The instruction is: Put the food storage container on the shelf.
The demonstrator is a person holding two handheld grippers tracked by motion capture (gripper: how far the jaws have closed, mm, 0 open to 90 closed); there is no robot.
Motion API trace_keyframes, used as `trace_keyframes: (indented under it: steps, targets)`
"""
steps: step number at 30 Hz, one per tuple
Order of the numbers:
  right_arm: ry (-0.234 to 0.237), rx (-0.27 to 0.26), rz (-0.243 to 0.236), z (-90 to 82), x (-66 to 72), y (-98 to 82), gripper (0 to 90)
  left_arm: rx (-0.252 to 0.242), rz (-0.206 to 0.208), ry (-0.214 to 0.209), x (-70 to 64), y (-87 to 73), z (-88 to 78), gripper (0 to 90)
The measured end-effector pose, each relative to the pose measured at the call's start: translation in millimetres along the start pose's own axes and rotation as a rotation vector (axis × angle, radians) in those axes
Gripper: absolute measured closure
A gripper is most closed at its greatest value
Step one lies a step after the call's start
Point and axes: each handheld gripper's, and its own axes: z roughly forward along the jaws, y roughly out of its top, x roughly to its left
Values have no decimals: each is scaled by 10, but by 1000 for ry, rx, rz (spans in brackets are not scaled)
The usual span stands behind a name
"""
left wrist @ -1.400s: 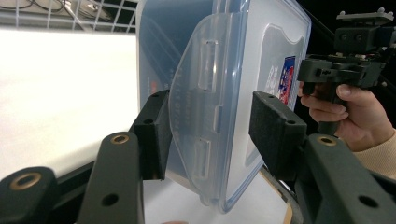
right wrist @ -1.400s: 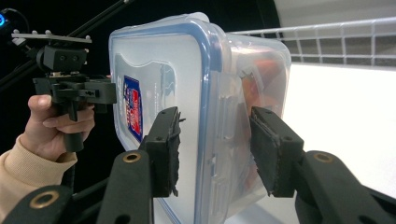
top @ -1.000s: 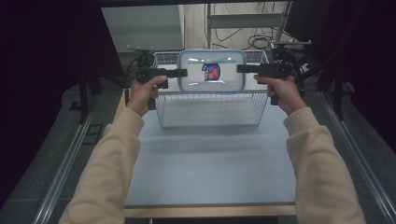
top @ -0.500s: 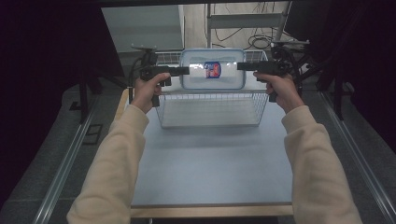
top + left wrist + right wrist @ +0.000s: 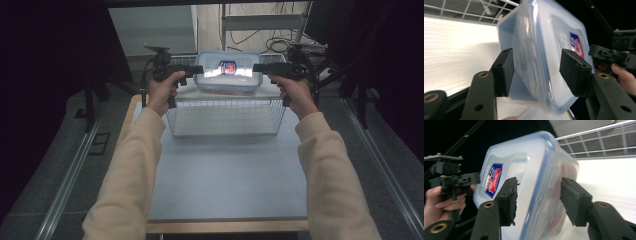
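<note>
- A clear plastic container with a blue-rimmed lid is held in the air above the far part of a white wire basket, which stands on the far half of the pale table.
- The container is rectangular with rounded corners; its walls are translucent and a blue seal line runs around the edge of the lid.
- A small blue and red label is seen on the lid, which is turned towards the high camera, so the box is tilted on its edge.
- Something reddish is faintly seen through the walls in the right gripper view; what it is cannot be told.
- The left gripper is set against the left end of the container; in the left gripper view its jaws straddle the rim, the pad on the body side touching and the other pad just off the lid.
- The right gripper is set against the right end, with one pad on the lid and the other against the body.
- Each gripper is grasped from below by a hand, the left hand and the right hand, in cream sleeves.
</note>
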Motion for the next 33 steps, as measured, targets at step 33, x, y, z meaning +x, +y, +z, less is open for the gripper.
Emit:
trace_keyframes:
  steps: [33]
  targets:
    - [-41,-57,-353,-673,300,-846,273,-57,311,8,-516,-1000,-740,274]
